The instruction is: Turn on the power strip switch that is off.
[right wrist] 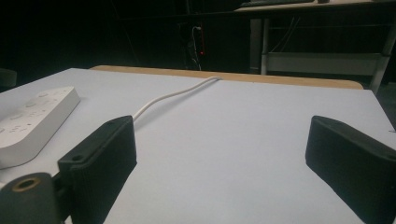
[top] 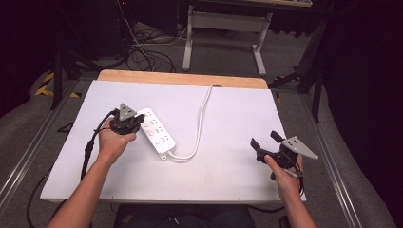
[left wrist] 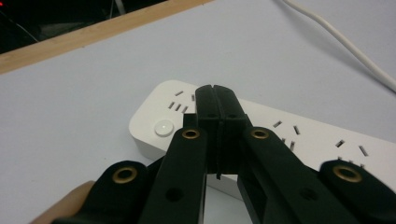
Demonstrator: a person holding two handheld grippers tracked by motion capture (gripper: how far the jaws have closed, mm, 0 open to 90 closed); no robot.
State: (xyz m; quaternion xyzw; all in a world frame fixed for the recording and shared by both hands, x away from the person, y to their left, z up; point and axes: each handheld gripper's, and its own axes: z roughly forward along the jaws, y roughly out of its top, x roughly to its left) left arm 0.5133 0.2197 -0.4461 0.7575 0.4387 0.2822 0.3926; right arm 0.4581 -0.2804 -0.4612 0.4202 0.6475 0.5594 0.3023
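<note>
One power strip [top: 156, 133], one cord [top: 202, 118], two tongs: left tongs [top: 139, 119], right tongs [top: 264, 139].

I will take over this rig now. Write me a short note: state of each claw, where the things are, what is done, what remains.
Left claw: jaws shut, empty, tips just over the white plastic power strip, near its round button; contact I cannot tell.
Right claw: open, empty, off to the right above the white table board.
The strip's white cable runs to the far edge.
Done: approach. Left: probably pressing the button.
</note>
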